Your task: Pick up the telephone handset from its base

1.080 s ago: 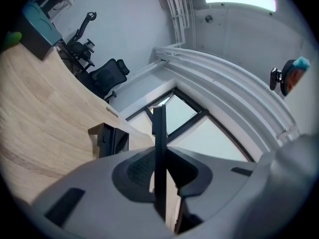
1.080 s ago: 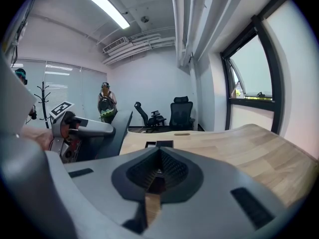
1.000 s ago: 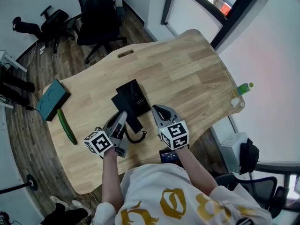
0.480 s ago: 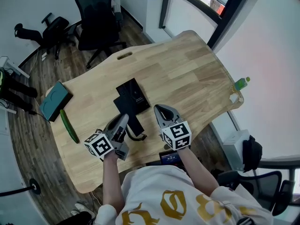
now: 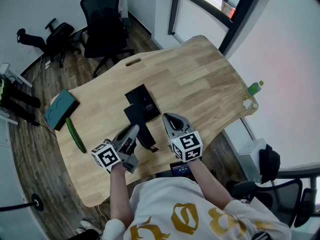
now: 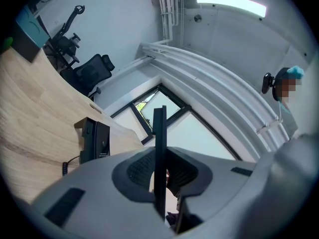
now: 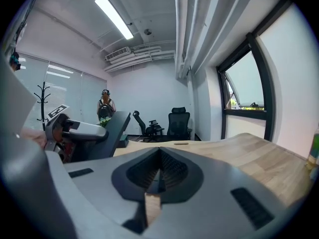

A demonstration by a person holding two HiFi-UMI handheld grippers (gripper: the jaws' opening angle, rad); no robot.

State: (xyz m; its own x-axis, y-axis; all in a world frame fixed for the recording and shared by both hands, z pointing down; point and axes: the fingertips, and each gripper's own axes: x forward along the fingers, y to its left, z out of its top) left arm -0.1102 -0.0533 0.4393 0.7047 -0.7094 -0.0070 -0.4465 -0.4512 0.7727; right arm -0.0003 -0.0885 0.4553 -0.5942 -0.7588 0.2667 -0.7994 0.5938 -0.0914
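Black plastic: one handset (image 5: 146,136) is clamped edge-on between the jaws of the left gripper (image 5: 135,130), held off the table (image 5: 200,74) at 6 o'clock of the one base (image 5: 142,100). The right gripper (image 5: 169,120) is seen at the handset's 3 o'clock, jaws together on nothing. One cucumber (image 5: 74,135) and one teal box (image 5: 60,109) are noted at the base's 9 o'clock.

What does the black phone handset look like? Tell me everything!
The handset is black, long and flat, and looks like plastic. The left gripper is shut on it, holding it clear of the base, above the wooden table. From that gripper's view it stands edge-on between the jaws. A curly black cord runs from the base.
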